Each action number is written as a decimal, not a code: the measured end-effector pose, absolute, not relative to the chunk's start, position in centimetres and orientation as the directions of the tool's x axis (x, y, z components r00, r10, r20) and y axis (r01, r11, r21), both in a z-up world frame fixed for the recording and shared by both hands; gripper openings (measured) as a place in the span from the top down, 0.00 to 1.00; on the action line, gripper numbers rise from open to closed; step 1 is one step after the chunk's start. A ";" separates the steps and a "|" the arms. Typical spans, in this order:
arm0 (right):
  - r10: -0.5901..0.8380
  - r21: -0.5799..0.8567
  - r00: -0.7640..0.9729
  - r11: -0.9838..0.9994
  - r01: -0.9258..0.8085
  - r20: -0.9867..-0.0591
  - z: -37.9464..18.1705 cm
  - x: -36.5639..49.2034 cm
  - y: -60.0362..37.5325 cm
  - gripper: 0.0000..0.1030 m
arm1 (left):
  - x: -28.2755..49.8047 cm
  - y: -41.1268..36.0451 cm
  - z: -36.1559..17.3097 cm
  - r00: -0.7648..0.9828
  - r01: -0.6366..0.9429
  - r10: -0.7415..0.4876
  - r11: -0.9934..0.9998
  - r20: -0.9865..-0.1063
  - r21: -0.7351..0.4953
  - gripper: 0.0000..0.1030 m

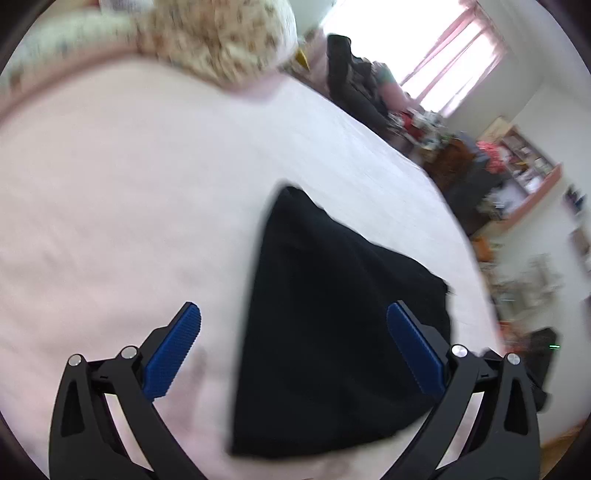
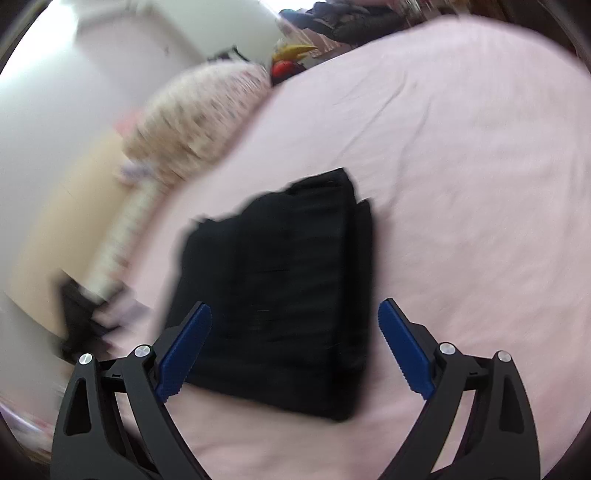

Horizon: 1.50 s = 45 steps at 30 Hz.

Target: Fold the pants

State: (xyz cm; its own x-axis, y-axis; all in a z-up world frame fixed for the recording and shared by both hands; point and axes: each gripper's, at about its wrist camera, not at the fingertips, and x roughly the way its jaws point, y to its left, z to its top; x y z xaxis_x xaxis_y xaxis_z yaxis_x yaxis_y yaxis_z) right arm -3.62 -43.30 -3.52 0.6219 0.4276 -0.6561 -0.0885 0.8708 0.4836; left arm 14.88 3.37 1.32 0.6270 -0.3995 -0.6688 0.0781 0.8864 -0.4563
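Observation:
The black pants (image 1: 332, 317) lie folded into a compact bundle on the pink bed sheet (image 1: 129, 203). They also show in the right wrist view (image 2: 284, 288) as a thick, layered rectangle. My left gripper (image 1: 293, 314) is open and empty, hovering above the bundle's near-left part. My right gripper (image 2: 295, 310) is open and empty, held above the bundle's near edge. Both views are motion-blurred.
A floral pillow (image 1: 218, 33) lies at the head of the bed; it also shows in the right wrist view (image 2: 195, 122). The pink sheet (image 2: 461, 166) spreads wide around the pants. Cluttered shelves (image 1: 517, 166) and a window (image 1: 436, 48) stand beyond the bed's edge.

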 end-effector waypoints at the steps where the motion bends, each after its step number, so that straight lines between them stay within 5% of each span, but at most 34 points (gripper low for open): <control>1: 0.379 0.413 0.619 0.906 -0.096 -0.687 -3.5 -3.2 -42.6 0.08 | 15.1 3.6 1.4 0.646 0.057 -0.346 0.911 -0.681 -0.408 0.02; 4: 0.366 0.372 0.592 0.921 -0.117 -0.718 -3.9 -1.2 -42.1 0.08 | 15.5 3.5 0.4 0.638 0.063 -0.310 0.933 -0.705 -0.353 0.02; 9: 0.453 0.485 0.546 0.869 -0.095 -0.705 -5.9 0.4 -43.8 0.08 | 17.6 3.7 -4.1 0.456 0.066 -0.549 0.806 -0.701 -0.588 0.02; 25: 0.472 0.466 0.462 0.874 -0.135 -0.751 -8.1 1.7 -41.6 0.01 | 18.4 1.3 -4.5 0.404 0.148 -0.621 0.769 -0.671 -0.622 0.02; 34: 0.670 0.697 0.441 0.705 -0.128 -0.597 -8.9 2.2 -44.1 0.01 | 19.5 2.1 -5.3 0.347 0.133 -0.747 0.637 -0.567 -0.759 0.02; 45: 0.693 0.712 0.444 0.685 -0.158 -0.568 -8.5 2.4 -43.9 0.01 | 17.8 -3.2 -4.1 0.428 0.192 -0.458 0.889 -0.779 -0.417 0.02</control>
State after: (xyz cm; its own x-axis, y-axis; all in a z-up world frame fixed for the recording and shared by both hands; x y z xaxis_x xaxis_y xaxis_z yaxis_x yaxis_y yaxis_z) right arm 2.40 -43.90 -8.54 0.4436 0.6930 -0.5682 -0.1578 0.6845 0.7117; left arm 17.77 -3.19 -4.13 0.4281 -0.4576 -0.7793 0.1916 0.8887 -0.4166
